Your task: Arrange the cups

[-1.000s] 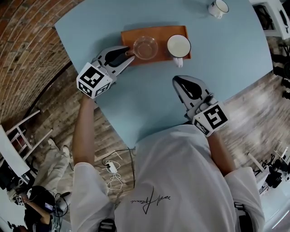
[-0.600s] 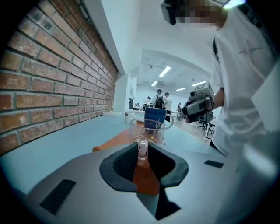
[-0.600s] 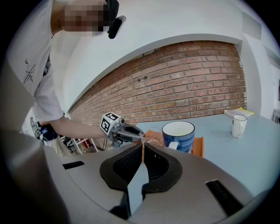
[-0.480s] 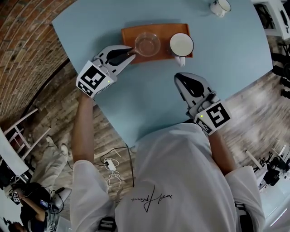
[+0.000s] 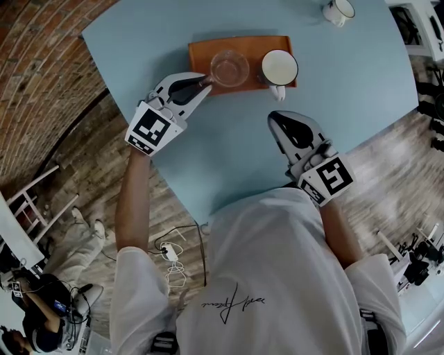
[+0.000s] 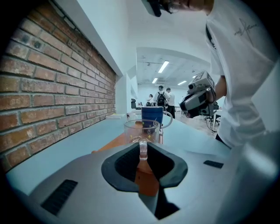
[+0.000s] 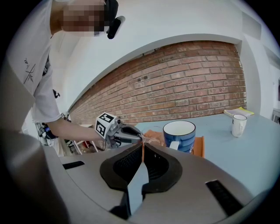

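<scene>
A clear glass cup (image 5: 229, 67) and a blue mug (image 5: 279, 67) with a white inside stand side by side on an orange tray (image 5: 201, 52). My left gripper (image 5: 207, 81) reaches the glass cup from the left. Its jaws have just been closing and now pinch the cup's clear handle (image 6: 143, 148). In the left gripper view the glass cup (image 6: 143, 129) stands just ahead, with the blue mug (image 6: 153, 116) behind it. My right gripper (image 5: 278, 120) rests shut on the table near the blue mug (image 7: 179, 134), holding nothing.
A small white mug (image 5: 338, 10) stands at the far right of the light blue table (image 5: 361, 76). A brick wall runs along the left side. The table's near edge curves close to my body.
The left gripper's jaws have closed onto the glass cup's handle, and the gripper has rolled slightly. The right gripper has stayed where it was.
</scene>
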